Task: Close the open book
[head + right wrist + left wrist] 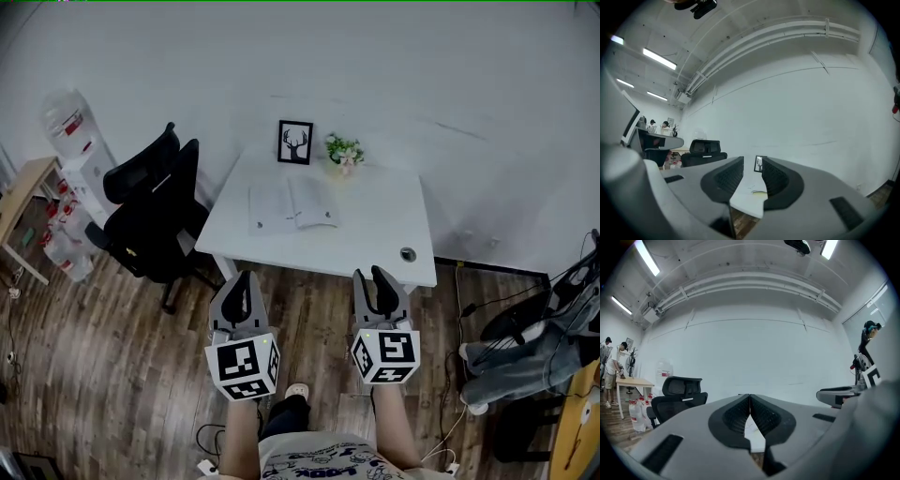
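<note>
An open book [292,204] lies flat, pages up, on the far half of a white table [375,225], well ahead of both grippers. My left gripper [242,278] hovers over the wooden floor in front of the table's near edge; in the left gripper view its tips [749,397] meet and hold nothing. To its right, my right gripper [375,274] is level with it, also short of the table. The right gripper's jaws [752,161] stand apart with nothing between them, and the table top [750,197] shows through the gap.
A framed deer picture [295,142] and a small potted plant [344,150] stand at the table's back edge. A small dark round thing [407,254] sits near its front right corner. A black office chair [155,211] and a water dispenser [70,141] stand left.
</note>
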